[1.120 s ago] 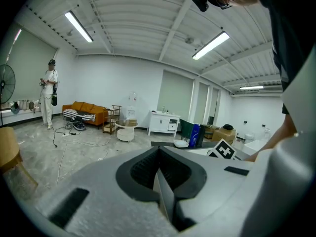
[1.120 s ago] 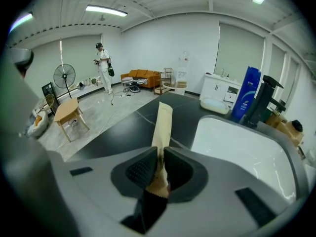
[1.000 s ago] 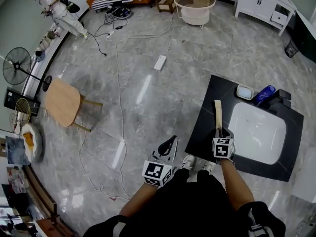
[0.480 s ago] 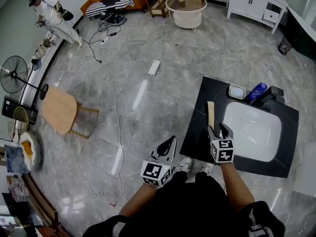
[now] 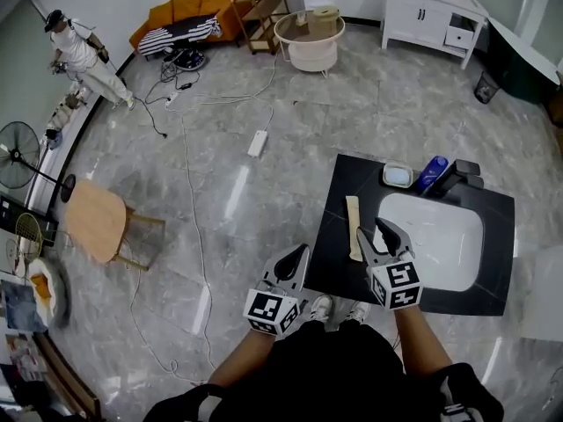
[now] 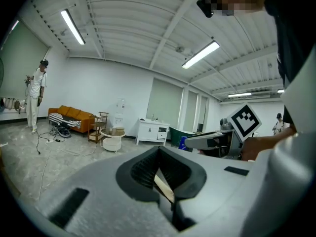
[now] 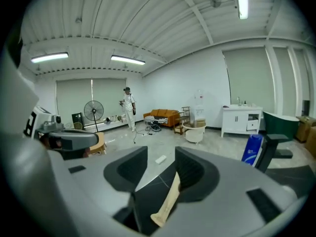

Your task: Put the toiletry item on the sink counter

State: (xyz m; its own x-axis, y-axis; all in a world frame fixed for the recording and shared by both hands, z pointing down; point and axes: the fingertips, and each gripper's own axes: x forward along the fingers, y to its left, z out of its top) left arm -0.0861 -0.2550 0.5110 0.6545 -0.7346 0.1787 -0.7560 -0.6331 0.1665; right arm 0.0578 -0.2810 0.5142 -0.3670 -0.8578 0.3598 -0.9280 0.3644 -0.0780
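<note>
The toiletry item, a long beige wooden stick (image 5: pixel 353 228), lies flat on the black sink counter (image 5: pixel 337 255), left of the white basin (image 5: pixel 431 240). My right gripper (image 5: pixel 384 236) hovers just right of it, jaws spread and closing a little. In the right gripper view (image 7: pixel 161 164) the stick (image 7: pixel 169 199) runs through the gap near the right pad, and neither pad presses it. My left gripper (image 5: pixel 295 258) hangs over the floor left of the counter. Its jaws (image 6: pixel 159 154) meet at the tips and hold nothing.
A blue bottle (image 5: pixel 432 172), a soap dish (image 5: pixel 398 176) and a dark faucet (image 5: pixel 462 176) stand along the counter's far edge. A wooden stool (image 5: pixel 94 221), a cable and a power strip (image 5: pixel 257 142) lie on the marble floor. A person (image 5: pixel 81 58) stands far left.
The right gripper held the stick a second ago. Its jaws have since spread, the stick now lies on the counter, and the gripper has drawn back slightly. The left gripper stayed put.
</note>
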